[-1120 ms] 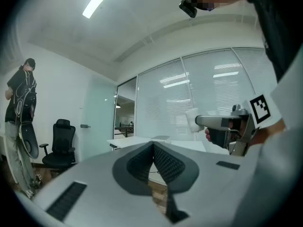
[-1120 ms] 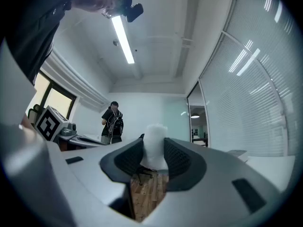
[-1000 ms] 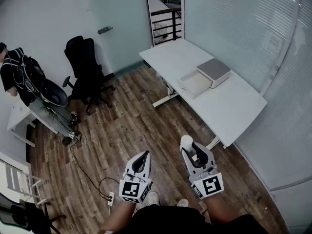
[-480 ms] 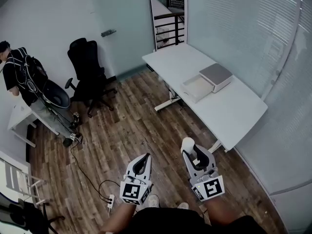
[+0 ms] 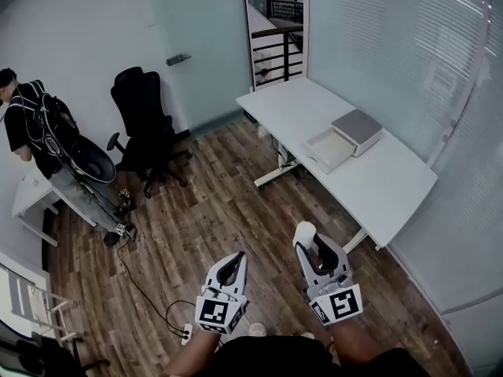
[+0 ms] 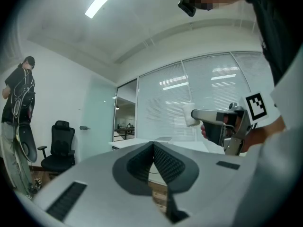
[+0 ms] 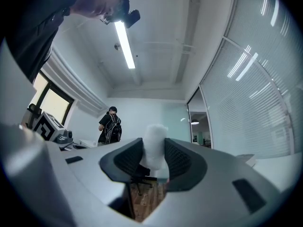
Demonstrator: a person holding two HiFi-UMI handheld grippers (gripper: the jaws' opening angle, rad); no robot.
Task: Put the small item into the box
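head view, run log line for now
right gripper: shut on small white item | left gripper: shut, empty | box: on white table ahead | step: item not yet in box

Head view: high, faces steeply down, white table (image 5: 393,187) far at 2 o'clock. Left gripper view: low behind its jaws, faces across room; right gripper (image 6: 195,116) with small white item (image 6: 187,114) near at 3 o'clock. Right gripper view: tilts up, ceiling light (image 7: 124,39) at 11 o'clock. All three share standing person (image 5: 31,124).
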